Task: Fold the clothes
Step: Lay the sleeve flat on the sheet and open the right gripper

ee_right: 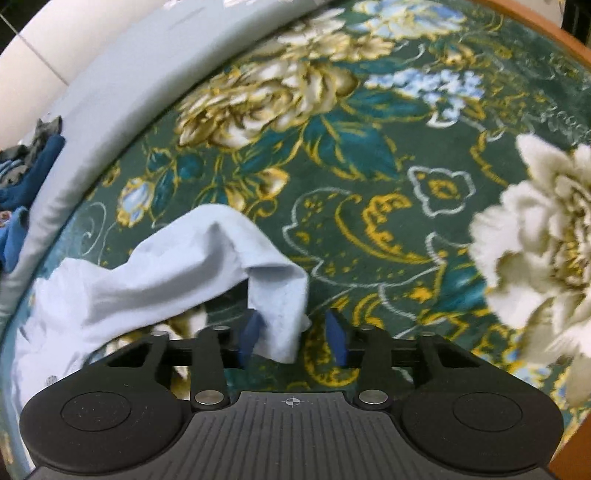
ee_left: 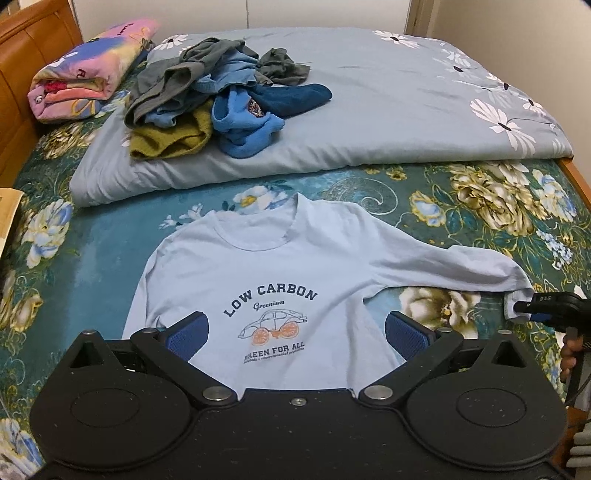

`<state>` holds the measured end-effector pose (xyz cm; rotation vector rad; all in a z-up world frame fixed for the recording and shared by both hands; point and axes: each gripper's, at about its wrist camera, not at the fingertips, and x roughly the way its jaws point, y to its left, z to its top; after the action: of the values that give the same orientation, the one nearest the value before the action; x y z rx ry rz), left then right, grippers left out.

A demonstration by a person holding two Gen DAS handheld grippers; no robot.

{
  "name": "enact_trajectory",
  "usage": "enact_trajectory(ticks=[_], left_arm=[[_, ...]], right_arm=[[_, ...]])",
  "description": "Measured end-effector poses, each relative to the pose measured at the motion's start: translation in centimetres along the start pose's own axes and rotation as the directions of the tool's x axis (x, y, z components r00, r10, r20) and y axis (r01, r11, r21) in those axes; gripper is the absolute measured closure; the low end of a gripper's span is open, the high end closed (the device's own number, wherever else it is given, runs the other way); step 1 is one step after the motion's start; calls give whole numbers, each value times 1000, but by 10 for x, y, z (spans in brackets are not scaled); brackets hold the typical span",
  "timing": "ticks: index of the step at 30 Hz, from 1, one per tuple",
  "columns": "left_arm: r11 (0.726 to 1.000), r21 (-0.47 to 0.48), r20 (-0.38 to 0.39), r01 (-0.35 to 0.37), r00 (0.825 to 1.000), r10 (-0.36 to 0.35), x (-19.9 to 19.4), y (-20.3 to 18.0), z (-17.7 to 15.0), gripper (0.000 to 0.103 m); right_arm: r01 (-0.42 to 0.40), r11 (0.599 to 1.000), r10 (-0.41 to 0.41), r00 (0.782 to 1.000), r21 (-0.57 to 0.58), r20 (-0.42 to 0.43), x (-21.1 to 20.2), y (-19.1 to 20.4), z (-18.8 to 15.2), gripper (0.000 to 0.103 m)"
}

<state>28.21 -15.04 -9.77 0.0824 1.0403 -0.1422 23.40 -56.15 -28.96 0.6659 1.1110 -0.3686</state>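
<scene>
A pale blue T-shirt (ee_left: 266, 266) printed "LOW CARBON" lies face up on the floral bedspread (ee_left: 480, 206). My left gripper (ee_left: 295, 328) is open and empty, hovering over the shirt's lower front. The shirt's right sleeve (ee_left: 461, 269) stretches out to the right, and its cuff hangs between the fingers of my right gripper (ee_left: 524, 308). In the right wrist view the sleeve end (ee_right: 273, 288) droops between the blue pads (ee_right: 338, 336) of the right gripper (ee_right: 293, 334). The jaws stand partly apart around the cloth and do not press it.
A pile of unfolded clothes (ee_left: 221, 96) sits on a grey folded quilt (ee_left: 369, 110) at the back. A folded pink blanket (ee_left: 88, 70) lies at the far left by the wooden headboard (ee_left: 22, 55). The wooden bed edge (ee_right: 535, 33) runs along the right.
</scene>
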Motion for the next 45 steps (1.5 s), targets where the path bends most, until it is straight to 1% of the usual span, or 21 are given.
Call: enact_trajectory(ticks=[2,3,5,6,7,8,10,11,12,14,15,17,19,22,26,28,31,34,36,42,45], left_arm=[[1000,-2,2,-1,1000,1,0,0,0,2],[1000,-2,1,-1,1000,1,0,-1,0,2],[1000,-2,4,0,1000,0,0,-1,-1,2],[1000,-3,4,1,1000,-1,0,-1,-1,2],[1000,-4,4,1,1000,-1,0,-1,-1,2],[1000,-7,4,1,1000,-1,0,-1,-1,2],[1000,-14,-2,2,1000,-2,1,0,-2,2],[1000,-17,-6,2,1000,-2,2,0,-3,2],[1000,-19,-10,3,1000,-3,3,-1,-4,2],[1000,-20,-17,6,1000,-7,5,-2,-5,2],[1000,-21,-20,8,1000,-8,5,-3,-5,2],[1000,-12,-18,12,1000,-12,5,-4,-5,2],[1000,-7,-19,10,1000,-10,6,-4,-6,2],[1000,-20,-31,6,999,-7,9,-2,-7,2],[1000,-16,-38,10,999,-11,12,-5,-5,2],[1000,-3,-39,15,999,-15,12,-8,-4,2],[1000,12,-42,19,999,-19,14,-12,-4,2],[1000,23,-51,18,999,-17,16,-15,-5,2],[1000,26,-57,12,998,-11,17,-15,-6,2],[999,38,-70,0,998,3,19,-17,-5,2],[999,37,-72,-5,997,8,20,-18,-3,2]], right_arm=[[3,1000,-3,1000,-13,-12,2,3,5,98],[27,998,-27,1000,-49,-3,1,6,9,100],[98,985,-94,995,-144,38,-3,14,18,100],[148,967,-134,987,-205,84,-8,18,24,101],[196,946,-165,977,-259,137,-15,22,29,101],[258,913,-199,958,-316,207,-23,26,31,101],[382,823,-240,905,-420,351,-37,34,31,101],[413,786,-237,889,-460,392,-41,37,28,101],[433,754,-235,880,-494,412,-43,38,23,101],[445,690,-263,889,-571,375,-30,37,7,101],[435,679,-281,898,-592,338,-22,34,1,100],[397,697,-321,917,-598,235,-6,23,-11,100],[375,721,-356,922,-582,153,4,13,-21,99],[377,758,-379,919,-532,110,3,-1,-31,94],[359,844,-341,933,-399,117,-17,-20,-29,94],[339,891,-311,941,-304,137,-26,-29,-21,94],[271,956,-254,956,-110,147,-31,-46,-2,89],[194,981,-194,969,20,151,-27,-60,9,80],[132,988,-142,981,79,134,-17,-67,17,71],[135,990,-137,988,41,69,13,-62,30,71],[136,990,-139,988,45,74,17,-61,31,69]])
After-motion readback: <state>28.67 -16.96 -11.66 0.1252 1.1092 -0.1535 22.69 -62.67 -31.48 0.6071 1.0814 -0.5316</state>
